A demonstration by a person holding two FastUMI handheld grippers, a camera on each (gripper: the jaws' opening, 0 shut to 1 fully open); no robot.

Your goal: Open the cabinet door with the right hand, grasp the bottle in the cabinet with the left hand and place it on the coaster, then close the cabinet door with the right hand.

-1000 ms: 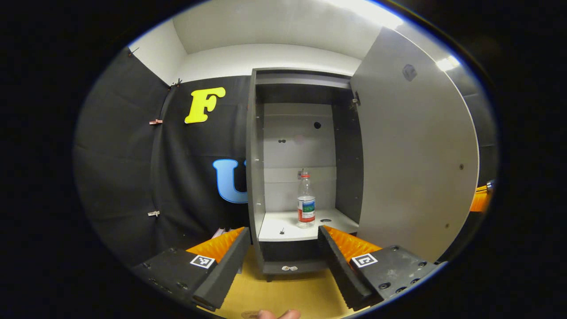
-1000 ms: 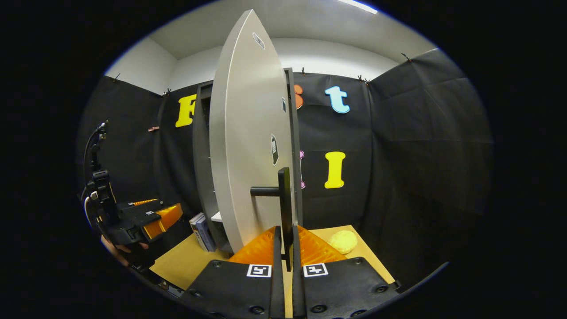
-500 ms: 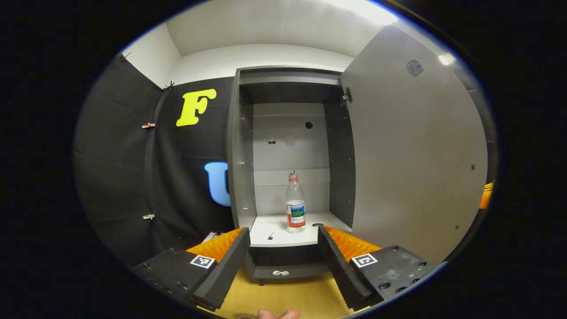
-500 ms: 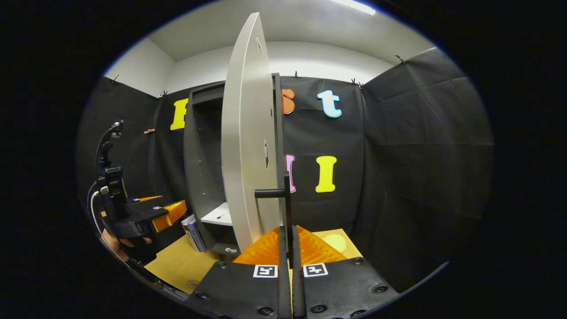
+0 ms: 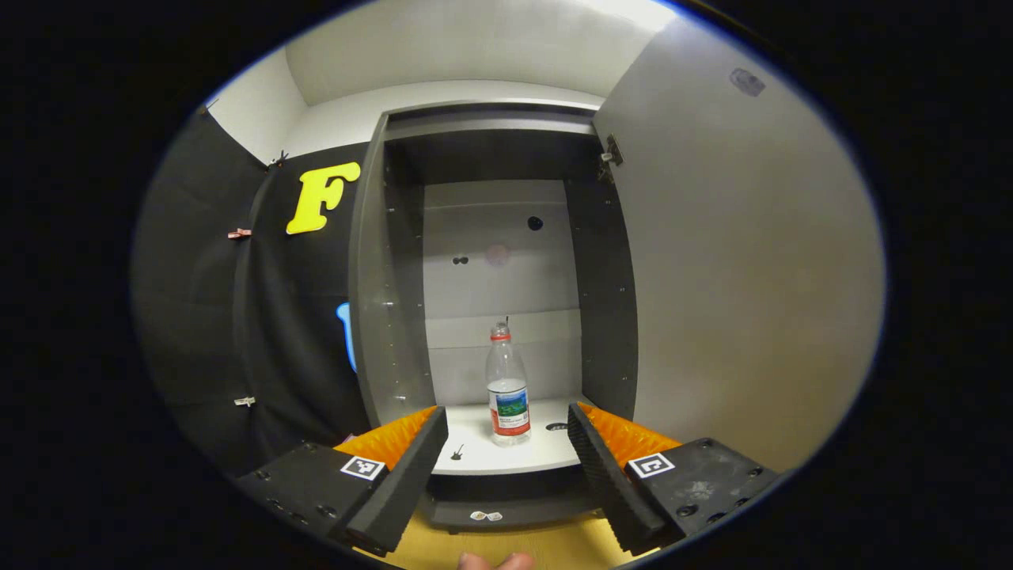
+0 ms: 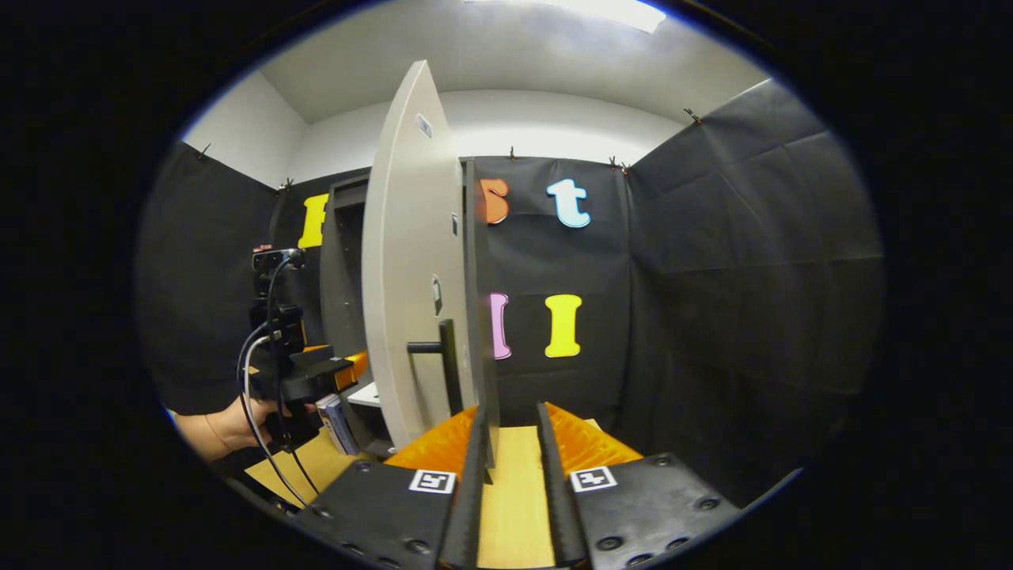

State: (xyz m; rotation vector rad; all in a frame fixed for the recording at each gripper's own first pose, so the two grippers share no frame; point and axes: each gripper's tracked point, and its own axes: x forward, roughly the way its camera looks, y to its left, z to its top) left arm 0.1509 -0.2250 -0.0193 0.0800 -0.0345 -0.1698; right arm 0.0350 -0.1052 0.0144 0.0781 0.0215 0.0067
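1. Left gripper view centres on the clear plastic bottle with a red cap and a red, blue and white label (image 5: 507, 388). It stands upright on the pale shelf (image 5: 546, 455) of the tall dark grey cabinet (image 5: 396, 277), in the lower middle of the frame.
2. The label's writing is too small to read.
3. The left gripper (image 5: 506, 443) sits at the bottom of that frame with its fingers spread wide. It holds nothing, and the bottle shows in the gap between them, farther off.
4. The pale grey cabinet door (image 5: 736, 261) is swung open and fills the right side of that frame. A small metal hinge (image 5: 609, 154) sits at its upper inner corner.
5. Right gripper view shows the door's outer face (image 6: 411, 261) left of centre, nearly edge-on, with its black bar handle (image 6: 443, 372).
6. The right gripper (image 6: 513, 491) is at the bottom centre, slightly parted and holding nothing, with the handle up and to the left of its fingers.
7. This view also shows the left gripper (image 6: 324, 376) at centre left, a hand (image 6: 229, 423) holding it, and books (image 6: 336, 419) standing beside the cabinet on the tan tabletop (image 6: 510, 514).
8. Half a second ago the right gripper was clamped on the handle; it has since let go.
9. The bottle and cabinet now look larger in the left gripper view than before.
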